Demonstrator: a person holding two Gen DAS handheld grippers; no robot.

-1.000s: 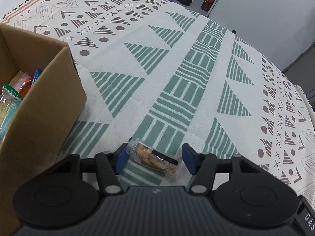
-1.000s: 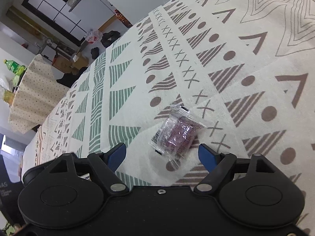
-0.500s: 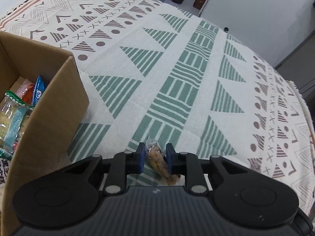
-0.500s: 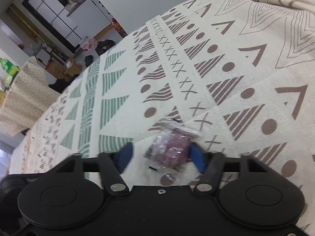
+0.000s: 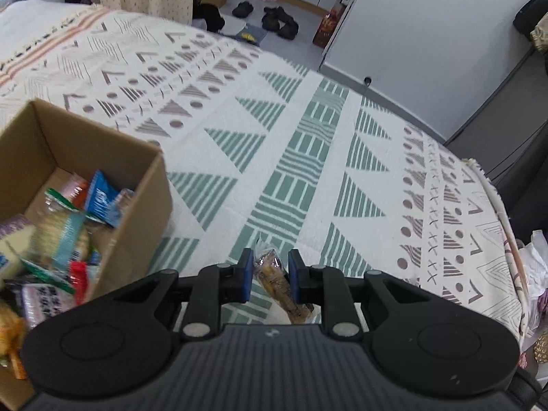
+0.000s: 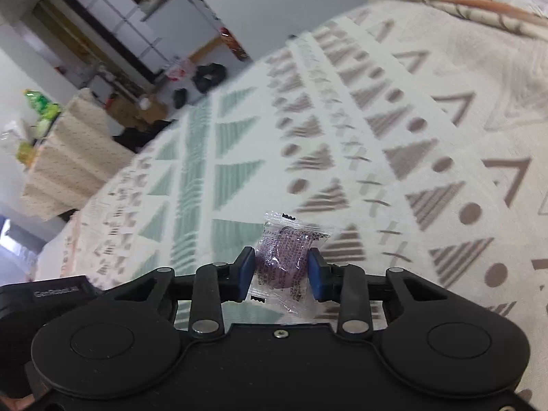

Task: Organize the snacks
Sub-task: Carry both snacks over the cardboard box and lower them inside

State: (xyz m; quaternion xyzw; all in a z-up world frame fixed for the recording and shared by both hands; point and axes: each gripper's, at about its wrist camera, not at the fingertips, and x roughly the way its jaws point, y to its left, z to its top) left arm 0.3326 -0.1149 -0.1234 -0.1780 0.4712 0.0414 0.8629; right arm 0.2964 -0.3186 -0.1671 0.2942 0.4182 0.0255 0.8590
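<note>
Left tongs (image 5: pixel 270 275): my blue pads are pressed onto a clear packet of tan biscuit sticks (image 5: pixel 274 279), which sits pinched between them, lifted over the patterned cloth (image 5: pixel 308 157)
Right tongs (image 6: pixel 282 269): pinching a clear-wrapped purple candy (image 6: pixel 286 255) between the pads, held above the cloth
Done: the cardboard box (image 5: pixel 137 226), to the left of my left tongs, already holds a heap of packets (image 5: pixel 65 226)
Left: I judge both held snacks have yet to go into the box; no other loose snacks show on the cloth ahead of either tongs
Hidden: the box's near and left parts are cut off by the frame and by my left tongs
Hard to make out: the right view is blurred, and the print on the candy wrapper is unreadable
</note>
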